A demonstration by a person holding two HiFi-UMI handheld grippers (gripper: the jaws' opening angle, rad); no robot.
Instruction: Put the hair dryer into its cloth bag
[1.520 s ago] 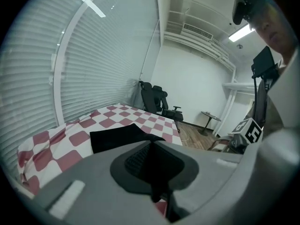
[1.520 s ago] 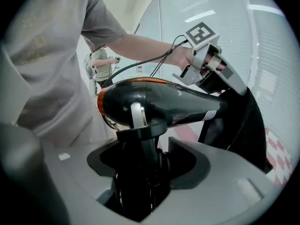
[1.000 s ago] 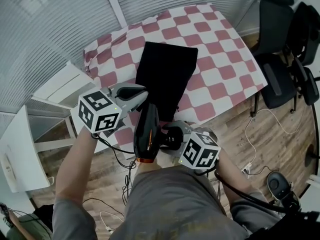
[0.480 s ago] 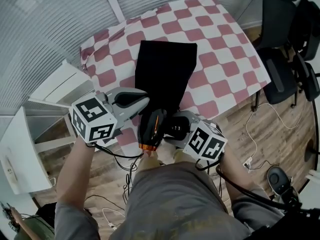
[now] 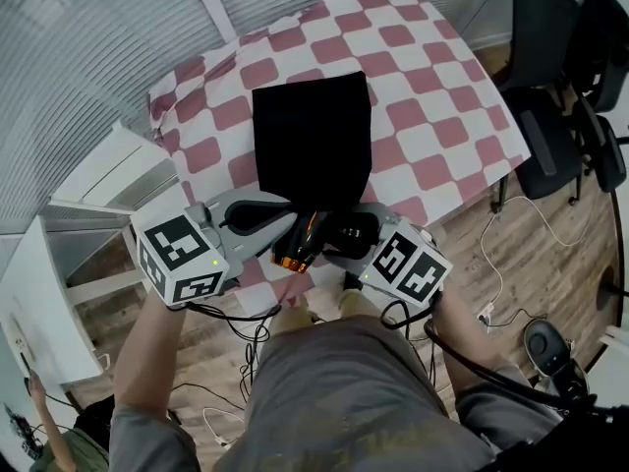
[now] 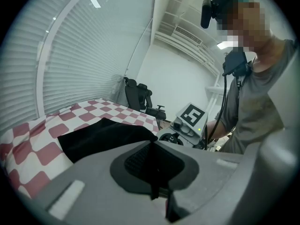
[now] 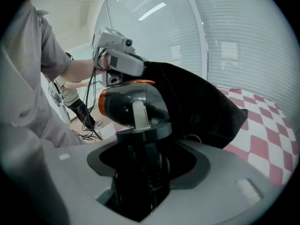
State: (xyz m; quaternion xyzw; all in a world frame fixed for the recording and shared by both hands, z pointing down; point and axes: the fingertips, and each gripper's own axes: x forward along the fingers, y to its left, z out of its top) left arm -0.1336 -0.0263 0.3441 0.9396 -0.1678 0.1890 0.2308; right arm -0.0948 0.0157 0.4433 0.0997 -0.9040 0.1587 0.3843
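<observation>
A black cloth bag [image 5: 313, 141] lies on the red-and-white checked tablecloth [image 5: 432, 116], its mouth toward me at the near table edge. My left gripper [image 5: 286, 210] is shut on the bag's near edge; black cloth [image 6: 104, 136] runs between its jaws. The black hair dryer [image 5: 301, 243] with an orange rear ring has its handle clamped in my shut right gripper [image 5: 339, 235]. Its front end is pushed into the bag's mouth, so only the rear shows. In the right gripper view the hair dryer [image 7: 133, 104] points into the bag [image 7: 199, 102], with the left gripper [image 7: 119, 62] above it.
A white shelf unit [image 5: 103, 180] stands left of the table. Black office chairs [image 5: 560, 106] stand at the right. Cables [image 5: 511, 259] trail over the wooden floor near my legs. The grippers hang just off the table's near edge.
Both grippers have moved forward toward the table. The hair dryer has tipped nose-first into the bag's mouth, and less of its body now shows.
</observation>
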